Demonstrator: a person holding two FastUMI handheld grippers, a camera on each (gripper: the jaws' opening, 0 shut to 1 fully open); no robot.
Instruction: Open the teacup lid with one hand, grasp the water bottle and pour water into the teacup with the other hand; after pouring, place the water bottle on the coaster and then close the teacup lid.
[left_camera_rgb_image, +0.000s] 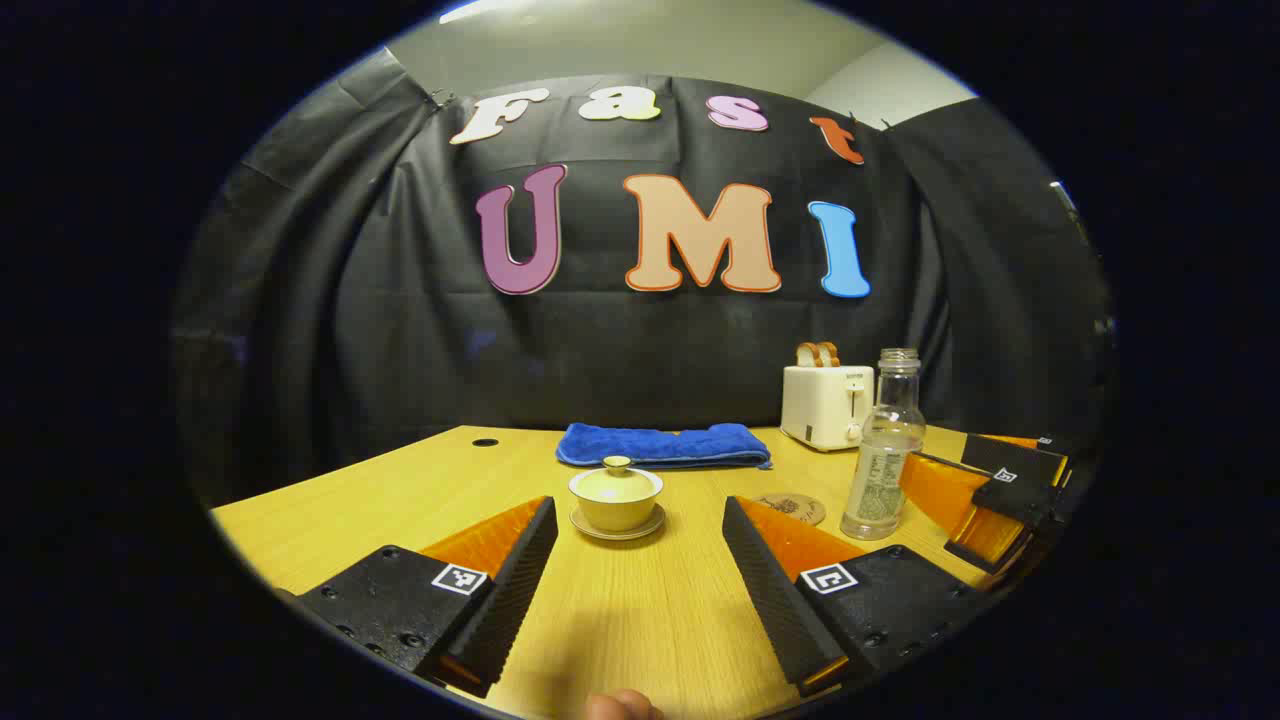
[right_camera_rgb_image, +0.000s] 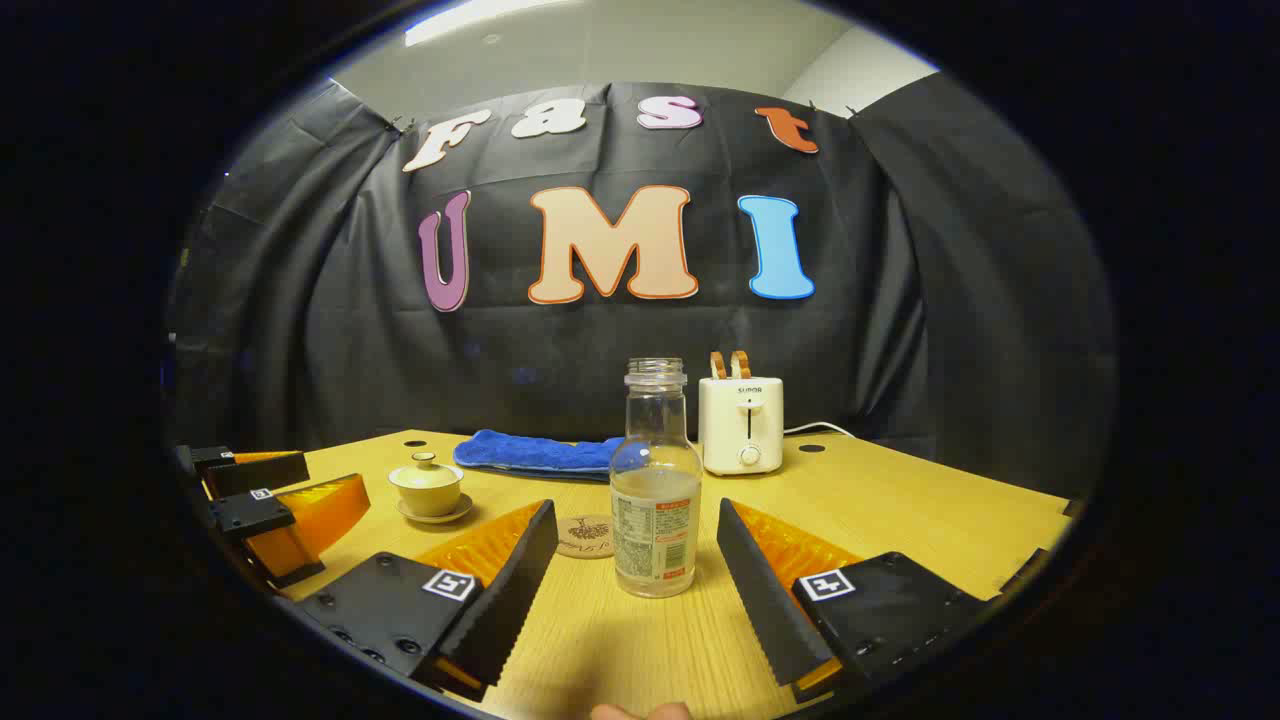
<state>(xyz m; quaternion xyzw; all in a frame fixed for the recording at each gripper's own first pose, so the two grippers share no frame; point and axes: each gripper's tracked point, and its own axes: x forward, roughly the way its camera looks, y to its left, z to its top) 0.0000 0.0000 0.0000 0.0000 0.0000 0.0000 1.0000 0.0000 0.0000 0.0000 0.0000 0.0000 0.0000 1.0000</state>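
Left gripper view: left gripper (left_camera_rgb_image: 640, 560) at the bottom of the frame, jaws spread wide, gripping nothing, clear of everything on the table (left_camera_rgb_image: 340, 510). Lidded teacup (left_camera_rgb_image: 615, 497) on its saucer at centre, just beyond the fingertips, lid on. Right of it the coaster (left_camera_rgb_image: 795, 508), then the water bottle (left_camera_rgb_image: 883, 450) upright, uncapped, beside the coaster and not on it. Blue towel (left_camera_rgb_image: 662, 445) behind the teacup; white toaster (left_camera_rgb_image: 826, 403) behind the bottle. At the right edge, the right gripper (left_camera_rgb_image: 985, 490), seen side-on.

Right gripper view: right gripper (right_camera_rgb_image: 635, 570) low in the frame, jaws wide apart, holding nothing; water bottle (right_camera_rgb_image: 655, 485) standing just ahead between the fingertips, untouched. Coaster (right_camera_rgb_image: 587, 535) immediately left of the bottle. Teacup (right_camera_rgb_image: 428, 488) in the lower left, left gripper (right_camera_rgb_image: 270, 510) beyond it at the left edge. Toaster (right_camera_rgb_image: 741, 422) seen front-on, a short word printed near its top, too small to read surely. Bottle label unreadable.
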